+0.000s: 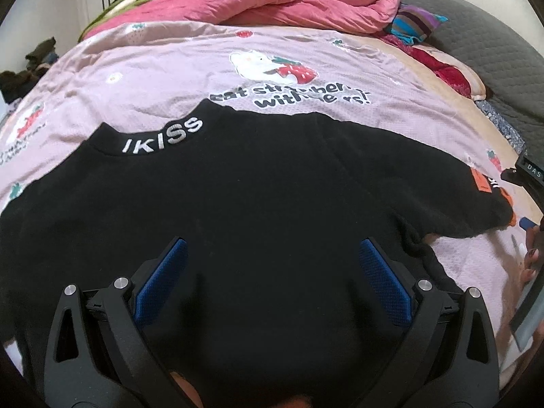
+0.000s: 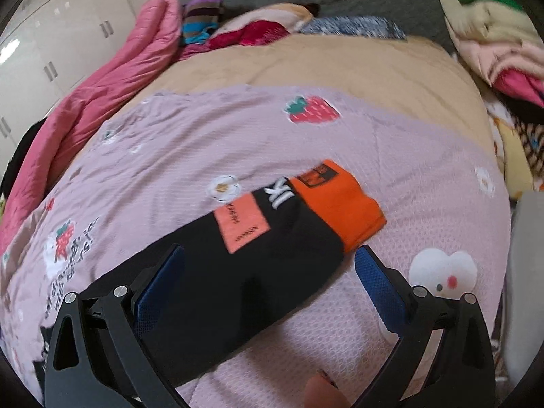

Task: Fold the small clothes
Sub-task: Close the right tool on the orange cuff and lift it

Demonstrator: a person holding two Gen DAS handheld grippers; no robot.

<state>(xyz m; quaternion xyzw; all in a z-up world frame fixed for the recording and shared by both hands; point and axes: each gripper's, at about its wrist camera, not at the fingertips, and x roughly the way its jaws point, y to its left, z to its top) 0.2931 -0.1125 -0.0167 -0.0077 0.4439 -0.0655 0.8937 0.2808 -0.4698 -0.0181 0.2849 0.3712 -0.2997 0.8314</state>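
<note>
Sweater (image 1: 258,197) first: my left gripper (image 1: 272,272) hangs wide open over its black body, blue pads (image 1: 163,278) clear of the cloth. My right gripper (image 2: 268,292), equally wide, straddles the sleeve (image 2: 238,272) near its orange cuff (image 2: 340,204). It lies flat, collar (image 1: 159,139) away from me, on the pink strawberry quilt (image 1: 306,68). Soft, limp knit, I judge; best pinched at cuff and shoulder seam.
</note>
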